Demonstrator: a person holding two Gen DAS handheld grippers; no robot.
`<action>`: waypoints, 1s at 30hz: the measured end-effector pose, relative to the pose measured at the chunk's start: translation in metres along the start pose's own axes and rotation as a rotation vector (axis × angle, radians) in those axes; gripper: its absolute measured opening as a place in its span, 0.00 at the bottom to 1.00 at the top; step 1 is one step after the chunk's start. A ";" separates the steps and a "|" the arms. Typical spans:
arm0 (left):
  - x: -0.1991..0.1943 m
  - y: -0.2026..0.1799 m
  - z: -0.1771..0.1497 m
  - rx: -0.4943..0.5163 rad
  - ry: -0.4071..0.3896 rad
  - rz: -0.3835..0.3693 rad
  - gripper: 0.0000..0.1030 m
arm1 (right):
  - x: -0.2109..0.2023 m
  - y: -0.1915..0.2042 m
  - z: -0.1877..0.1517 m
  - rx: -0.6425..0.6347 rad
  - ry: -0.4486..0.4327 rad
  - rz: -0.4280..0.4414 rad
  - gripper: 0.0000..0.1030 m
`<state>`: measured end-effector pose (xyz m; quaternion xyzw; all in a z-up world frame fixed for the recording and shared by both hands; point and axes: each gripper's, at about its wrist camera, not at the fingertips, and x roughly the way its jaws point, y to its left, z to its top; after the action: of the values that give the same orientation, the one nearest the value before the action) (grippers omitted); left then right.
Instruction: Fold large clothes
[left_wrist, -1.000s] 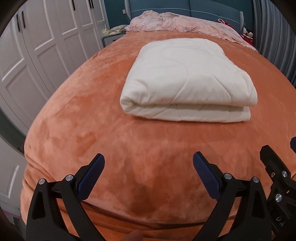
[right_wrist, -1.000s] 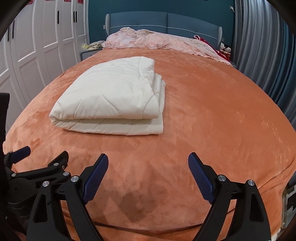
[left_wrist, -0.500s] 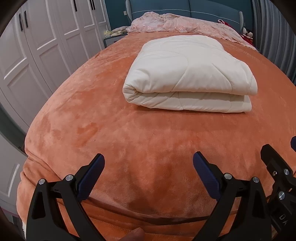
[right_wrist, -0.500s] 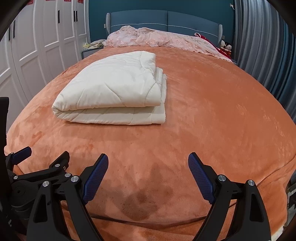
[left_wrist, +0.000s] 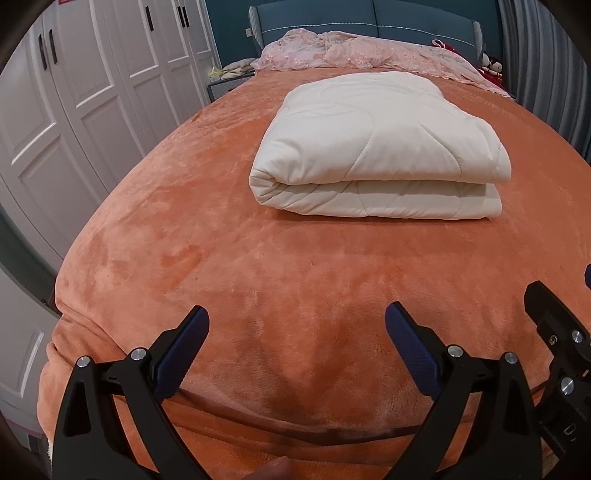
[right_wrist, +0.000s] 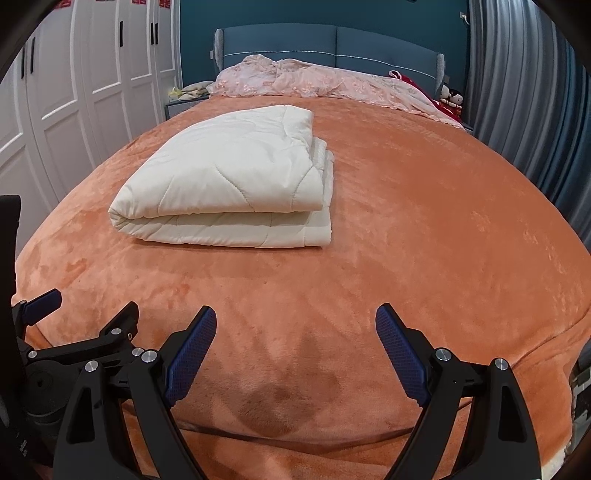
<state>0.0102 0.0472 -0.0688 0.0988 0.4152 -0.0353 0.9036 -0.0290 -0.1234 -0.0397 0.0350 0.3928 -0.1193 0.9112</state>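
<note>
A cream quilted blanket (left_wrist: 380, 147) lies folded in a thick rectangle in the middle of the orange bed cover (left_wrist: 221, 258); it also shows in the right wrist view (right_wrist: 236, 184). My left gripper (left_wrist: 297, 350) is open and empty, over the foot edge of the bed, well short of the blanket. My right gripper (right_wrist: 295, 347) is open and empty beside it, also over the foot edge. The right gripper shows at the right edge of the left wrist view (left_wrist: 561, 354). The left gripper shows at the left of the right wrist view (right_wrist: 74, 332).
A pink lace cover (right_wrist: 317, 83) lies bunched at the blue headboard (right_wrist: 332, 44). White wardrobe doors (left_wrist: 74, 92) stand along the left of the bed. Grey curtains (right_wrist: 532, 92) hang on the right. A bedside table (right_wrist: 184, 101) stands far left.
Both grippers have drawn back and lowered toward the foot of the bed, so the folded blanket appears farther away. Both stay open and empty. The blanket has not moved.
</note>
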 end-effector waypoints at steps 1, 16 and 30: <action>0.000 0.000 0.000 0.002 -0.001 0.001 0.91 | 0.000 -0.001 0.000 0.002 0.001 0.001 0.83; -0.002 -0.001 -0.001 0.008 -0.009 0.007 0.91 | -0.001 -0.004 0.000 0.011 0.005 0.007 0.83; -0.002 0.000 -0.001 0.007 -0.008 0.006 0.91 | -0.001 -0.004 -0.001 0.009 0.003 0.012 0.83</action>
<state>0.0077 0.0470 -0.0680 0.1032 0.4112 -0.0343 0.9050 -0.0313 -0.1265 -0.0393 0.0418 0.3932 -0.1156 0.9112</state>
